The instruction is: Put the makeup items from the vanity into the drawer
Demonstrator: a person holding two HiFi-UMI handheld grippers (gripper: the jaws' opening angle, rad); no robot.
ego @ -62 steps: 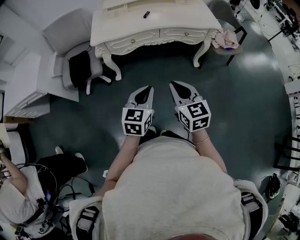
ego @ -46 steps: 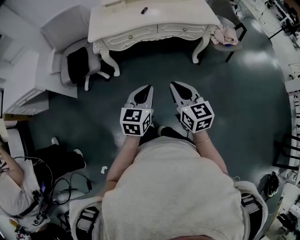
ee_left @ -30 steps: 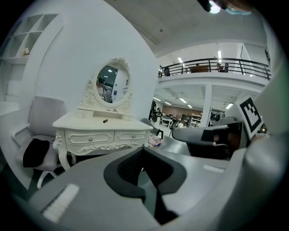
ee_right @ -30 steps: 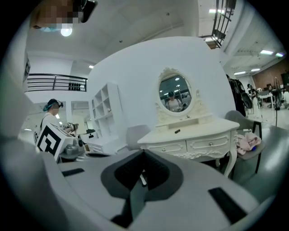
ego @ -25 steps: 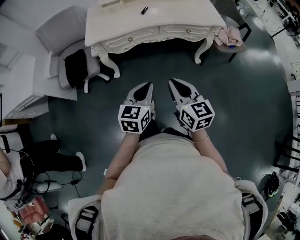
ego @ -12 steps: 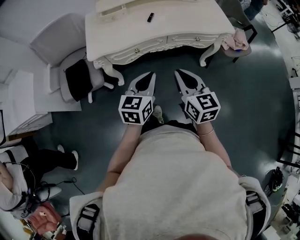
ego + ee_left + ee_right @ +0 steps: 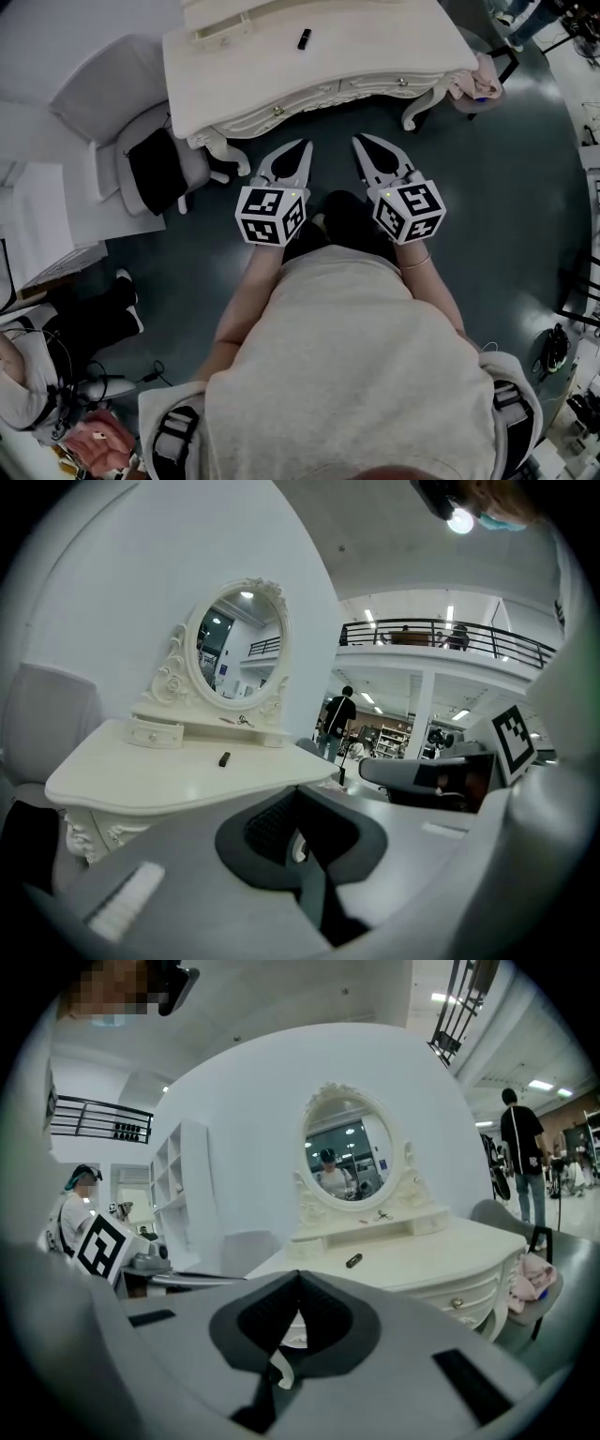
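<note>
Left tongs: the grey left tongs [image 7: 299, 153], with a black-and-white marker cube at the back, have their jaws pressed together with nothing between them. They hang over the dark floor just short of the desk front.
Right tongs: the grey right tongs [image 7: 363, 148] are likewise closed to the tip and empty, beside the left pair.
Makeup item: a small dark tube [image 7: 304, 38] lies alone on the desk top, well apart from both tongs.
Desk: the cream carved vanity desk [image 7: 394, 42] carries an oval mirror [image 7: 236, 653]. On the ledge under the mirror sit a few small bits [image 7: 380, 1215] too small to name.
Drawer: the front drawer with a round knob [image 7: 281, 105] looks closed.
Done: nothing, by my reading; no item is held or stowed.
Left: reach the desk, open a drawer, then lift the tube and any other makeup into it.
</note>
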